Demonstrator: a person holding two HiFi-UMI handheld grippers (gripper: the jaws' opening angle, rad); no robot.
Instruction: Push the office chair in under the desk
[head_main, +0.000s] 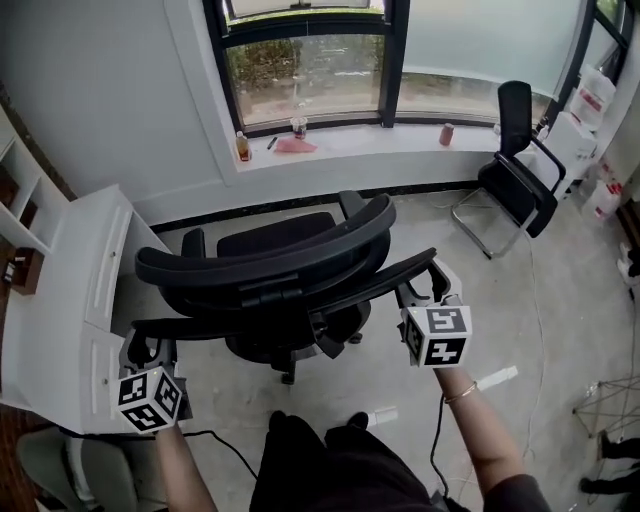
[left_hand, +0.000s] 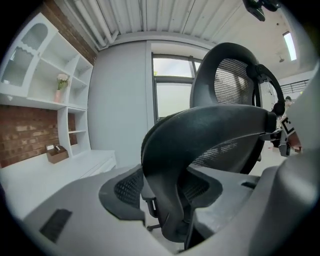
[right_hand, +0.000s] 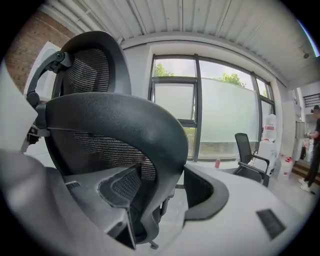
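Left of the office chair (head_main: 275, 240): white counter (head_main: 95, 260) | left gripper (head_main: 150, 348): fingers pinching chair's back frame, left end | right gripper (head_main: 425, 285): fingers pinching right end

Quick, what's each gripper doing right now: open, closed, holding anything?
Left gripper: closed on the black office chair's curved plastic backrest frame.
Right gripper: closed on the same frame, at its other side.
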